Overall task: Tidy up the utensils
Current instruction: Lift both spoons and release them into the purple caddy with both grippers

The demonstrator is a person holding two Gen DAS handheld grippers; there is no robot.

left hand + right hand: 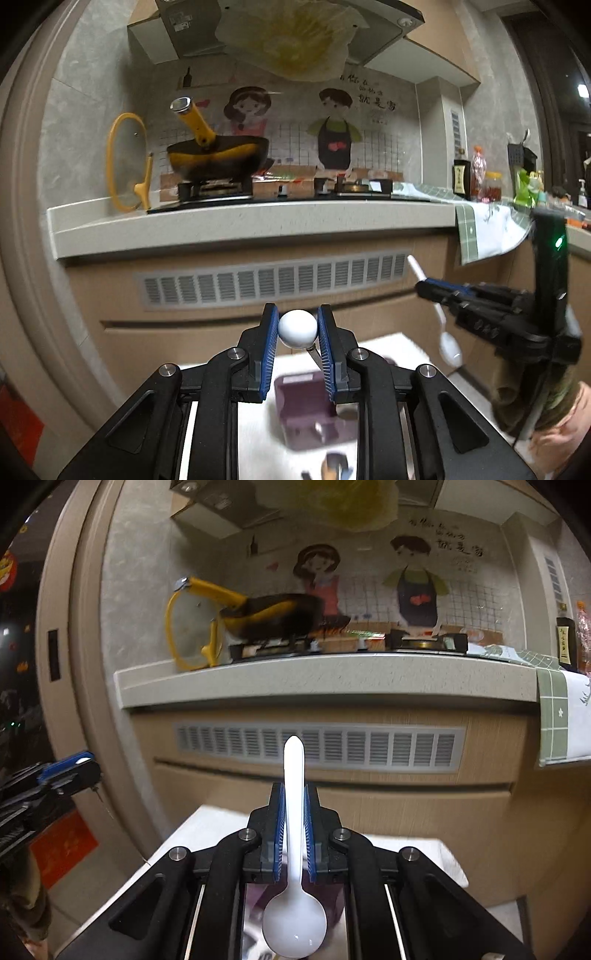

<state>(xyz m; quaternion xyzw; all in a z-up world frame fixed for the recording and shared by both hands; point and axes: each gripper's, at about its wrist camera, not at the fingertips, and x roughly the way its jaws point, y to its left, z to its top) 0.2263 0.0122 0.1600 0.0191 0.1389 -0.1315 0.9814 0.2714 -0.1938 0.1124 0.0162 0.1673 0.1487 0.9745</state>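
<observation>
The left gripper [297, 328] is closed on a white round-ended utensil [297, 328]; its blue pads press both sides of the ball-shaped end, and a thin metal part goes down from it. What kind of utensil it is I cannot tell.

The right gripper [294, 825] clamps a white plastic spoon [294, 915] by its handle, in the lower centre of the frame. The handle tip points up past the fingers, and the glossy bowl hangs low, toward the camera. In the left wrist view the same spoon is at the right side.

Under both grippers there is a white table [207, 830] with a purple container [306, 406] on it, blurred.

Behind is a kitchen counter [240, 221] with one black and yellow wok [218, 155], one yellow-rimmed glass lid [127, 162] standing on edge, and two burners. The wall sticker [291, 125] shows two cartoon figures with Chinese characters at upper right, which are too small to read. One dark bottle [461, 177] has a label, also unreadable.
</observation>
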